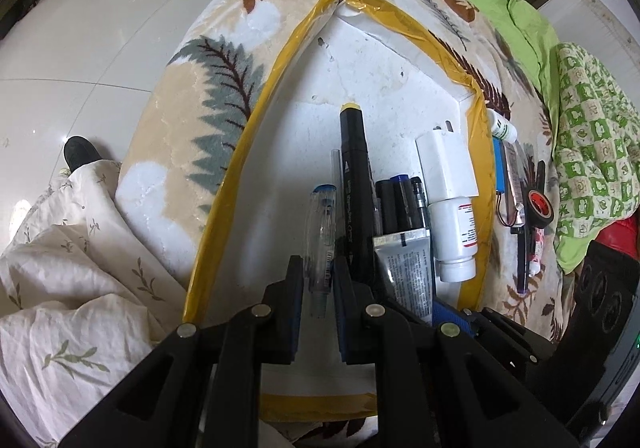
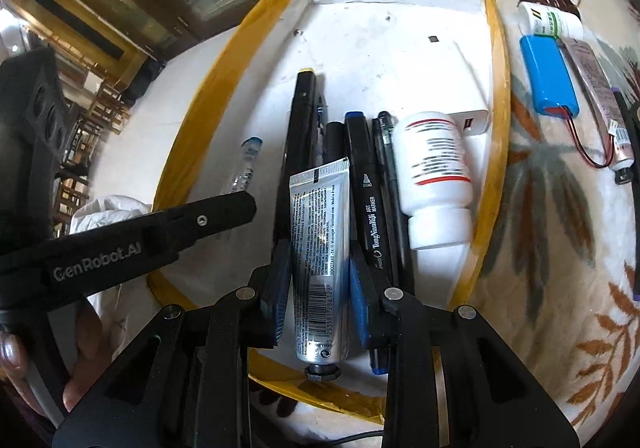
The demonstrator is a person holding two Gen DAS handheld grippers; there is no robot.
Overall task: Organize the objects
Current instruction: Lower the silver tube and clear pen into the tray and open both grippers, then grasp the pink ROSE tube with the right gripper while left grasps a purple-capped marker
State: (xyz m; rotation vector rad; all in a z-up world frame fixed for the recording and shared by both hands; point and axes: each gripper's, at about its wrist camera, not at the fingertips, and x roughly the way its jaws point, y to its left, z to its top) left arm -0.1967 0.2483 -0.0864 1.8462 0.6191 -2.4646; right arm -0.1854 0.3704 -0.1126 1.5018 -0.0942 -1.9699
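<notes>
A white foam tray [image 1: 304, 136] with a yellow tape rim [image 2: 498, 96] lies on a leaf-patterned blanket. In it lie a long black marker [image 1: 354, 176], several dark pens [image 2: 384, 184], a white pill bottle [image 2: 436, 176] and a white charger block [image 1: 444, 164]. My left gripper [image 1: 319, 268] is shut on a clear plastic pen [image 1: 320, 224] at the tray's left side, pen pointing away. My right gripper [image 2: 320, 260] is shut on a silver tube [image 2: 320, 232], cap end toward me, over the pens. The left gripper's finger [image 2: 224, 208] shows left of the tube.
On the blanket [image 2: 540, 248] right of the tray lie a small green-labelled bottle [image 2: 550, 22], a blue battery pack [image 2: 550, 76] with red wire, a pinkish tube [image 2: 600, 100], a black tape roll [image 1: 538, 208] and a dark pen. Bedding [image 1: 60, 268] and tiled floor lie left.
</notes>
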